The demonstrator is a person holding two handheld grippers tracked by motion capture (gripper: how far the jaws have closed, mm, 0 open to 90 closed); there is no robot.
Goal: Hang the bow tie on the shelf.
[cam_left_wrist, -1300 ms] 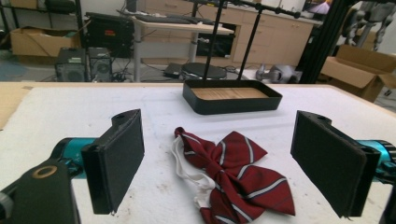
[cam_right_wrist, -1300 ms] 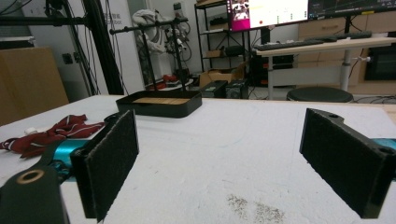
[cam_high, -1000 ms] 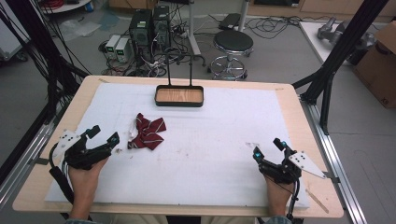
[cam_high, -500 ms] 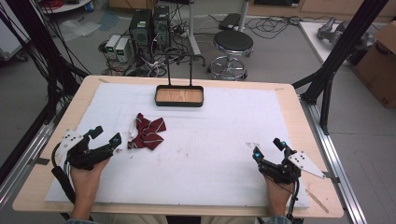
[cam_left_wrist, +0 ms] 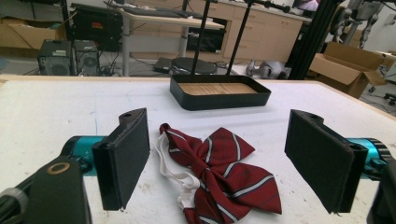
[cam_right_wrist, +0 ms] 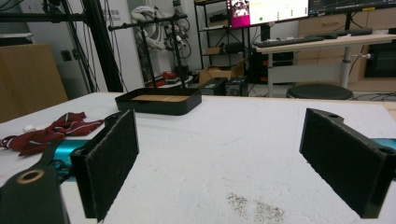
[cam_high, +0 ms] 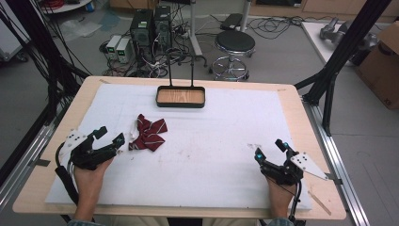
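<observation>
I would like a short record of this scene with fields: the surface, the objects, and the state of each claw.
surface: table with a white mat
bow tie: dark red with pale stripes, lying left of centre, white strap attached
tray: black, wooden bottom, empty, at far edge
left claw: open, just beside the bow tie, pointing at it
right claw: open, over bare mat, holding nothing

Bare white mat (cam_high: 221,155) mid-table, black tray (cam_high: 180,97) probably blocking far edge

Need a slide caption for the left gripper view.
Open left tool facing a striped maroon fabric bow tie, black wood-bottomed tray beyond.
</observation>
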